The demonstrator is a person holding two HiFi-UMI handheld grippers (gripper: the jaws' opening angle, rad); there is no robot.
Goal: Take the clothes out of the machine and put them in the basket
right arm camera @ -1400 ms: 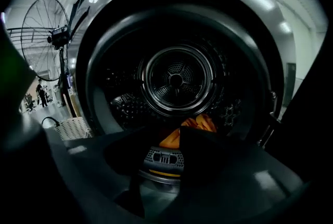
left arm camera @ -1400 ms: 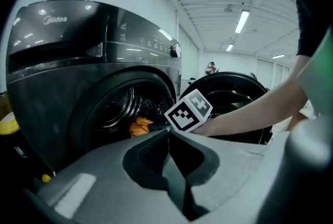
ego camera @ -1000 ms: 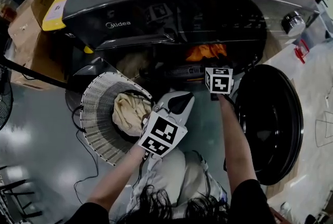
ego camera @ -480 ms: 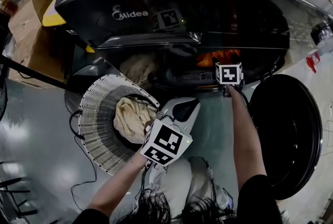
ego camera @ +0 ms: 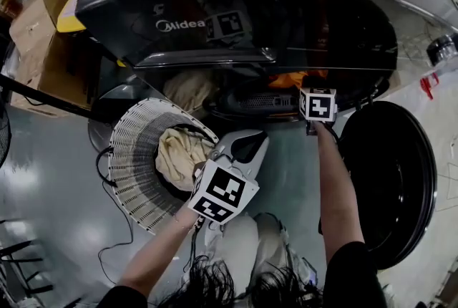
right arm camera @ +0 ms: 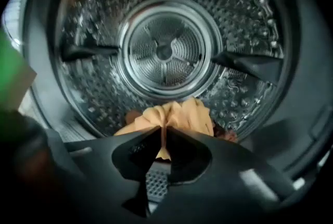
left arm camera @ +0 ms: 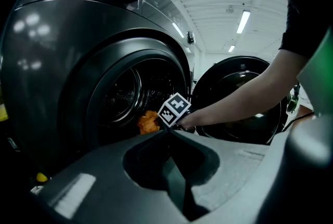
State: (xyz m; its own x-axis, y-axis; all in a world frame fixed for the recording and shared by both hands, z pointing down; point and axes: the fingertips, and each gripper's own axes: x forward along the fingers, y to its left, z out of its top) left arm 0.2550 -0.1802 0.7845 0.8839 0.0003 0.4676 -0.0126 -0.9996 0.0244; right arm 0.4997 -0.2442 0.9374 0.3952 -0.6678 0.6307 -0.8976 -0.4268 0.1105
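The dark grey washing machine (ego camera: 236, 6) stands with its drum (right arm camera: 164, 51) open. An orange cloth (right arm camera: 179, 113) lies at the drum's front lip, and a little of the orange cloth (ego camera: 290, 79) also shows in the head view. My right gripper (right arm camera: 162, 132) reaches into the drum mouth. Its jaws have just been closing and now pinch a fold of the orange cloth. The white ribbed basket (ego camera: 132, 163) on the floor to the left holds a beige cloth (ego camera: 179, 156). My left gripper (ego camera: 247, 138) hovers beside the basket's rim, shut with nothing in it.
The round machine door (ego camera: 390, 177) hangs open at the right. Cardboard boxes (ego camera: 36, 34) stand at the far left. A black cable (ego camera: 118, 228) trails on the shiny floor by the basket. A second beige bundle (ego camera: 187, 88) lies below the machine's front.
My right gripper has pushed further into the drum mouth, and less of the orange cloth shows in the head view. My left gripper has stayed beside the basket.
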